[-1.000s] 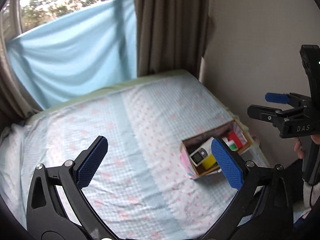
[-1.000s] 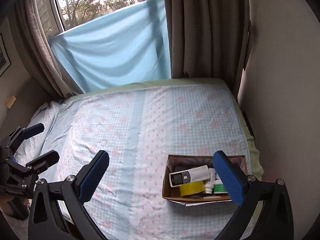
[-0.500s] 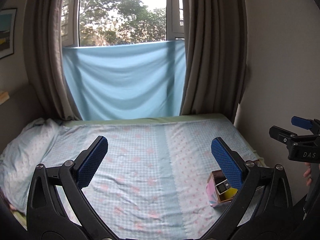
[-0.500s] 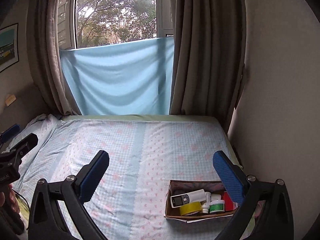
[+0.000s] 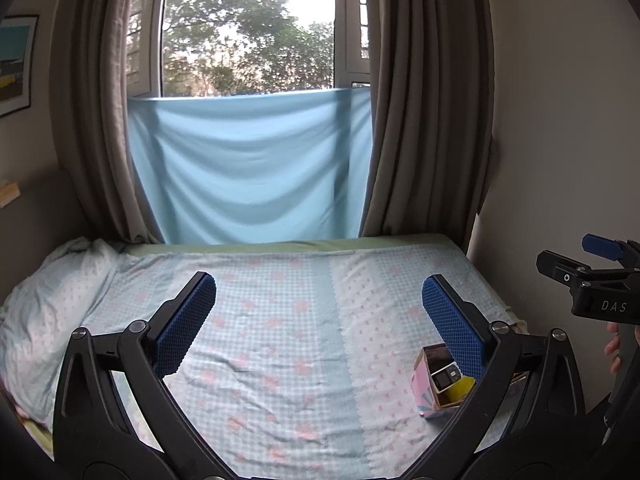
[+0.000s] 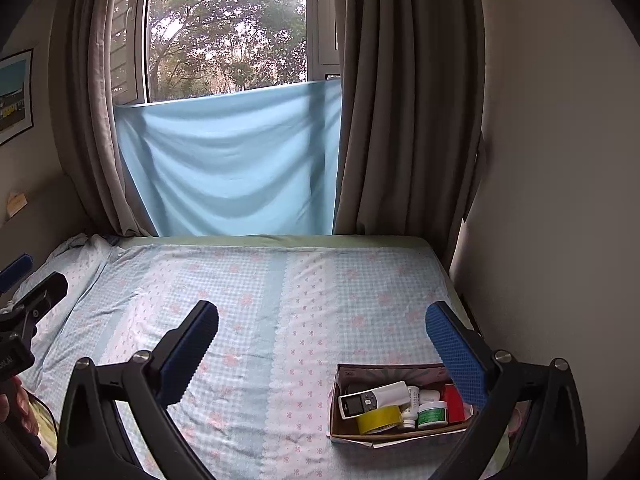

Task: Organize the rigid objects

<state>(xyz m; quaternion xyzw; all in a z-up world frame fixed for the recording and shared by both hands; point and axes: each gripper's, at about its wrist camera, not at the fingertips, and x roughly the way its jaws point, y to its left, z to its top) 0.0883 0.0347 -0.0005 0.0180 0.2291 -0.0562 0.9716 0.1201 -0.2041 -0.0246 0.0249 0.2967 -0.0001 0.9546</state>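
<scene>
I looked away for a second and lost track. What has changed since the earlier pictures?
Both grippers tilted up and drew back: the window now fills the top of each view, and the cardboard box sits lower and smaller in frame. The left gripper and right gripper stayed open and empty; nothing was taken or released. The remote, yellow tape roll and green-labelled jar stayed in the box on the bed.

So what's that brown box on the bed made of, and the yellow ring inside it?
The brown open-topped box looks like matte cardboard: thin walls, a bent flap at its front edge. The yellow ring-shaped roll looks like glossy plastic tape, judging by its smooth sheen, though that's uncertain from here.
</scene>
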